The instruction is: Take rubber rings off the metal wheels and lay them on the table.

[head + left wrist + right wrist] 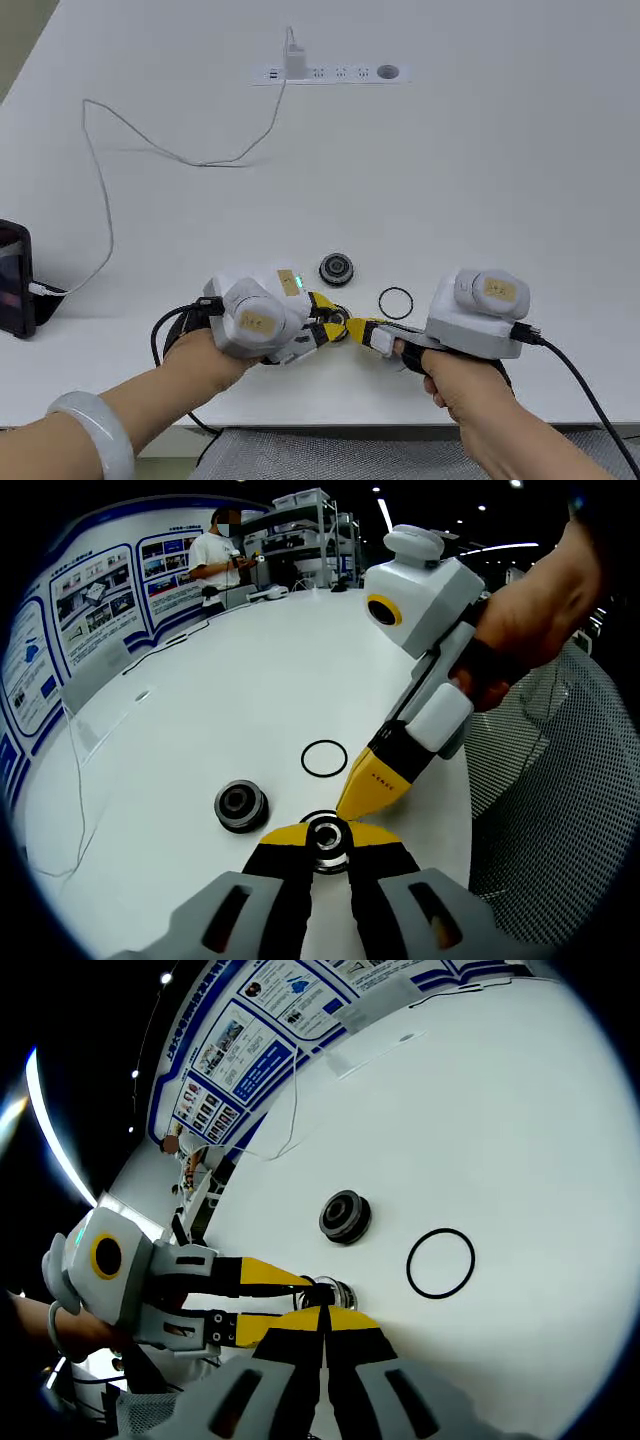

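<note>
My left gripper (328, 842) is shut on a small metal wheel (328, 836), held just above the white table (480, 180). My right gripper (320, 1312) comes in from the right, its yellow jaws pressed together at that wheel's (328, 1293) rim, pinching its black rubber ring. In the head view the two grippers' tips meet near the table's front edge, left gripper (333, 326) against right gripper (354, 328). A second wheel (337, 268) with its black ring on lies flat just beyond them. A loose rubber ring (396, 302) lies on the table to its right.
A white power strip (330, 72) sits at the far edge, with a white cable (100, 190) running to a black device (12, 278) at the left edge. Grey mesh (400, 455) lies below the table's front edge. A person (215, 555) stands far off.
</note>
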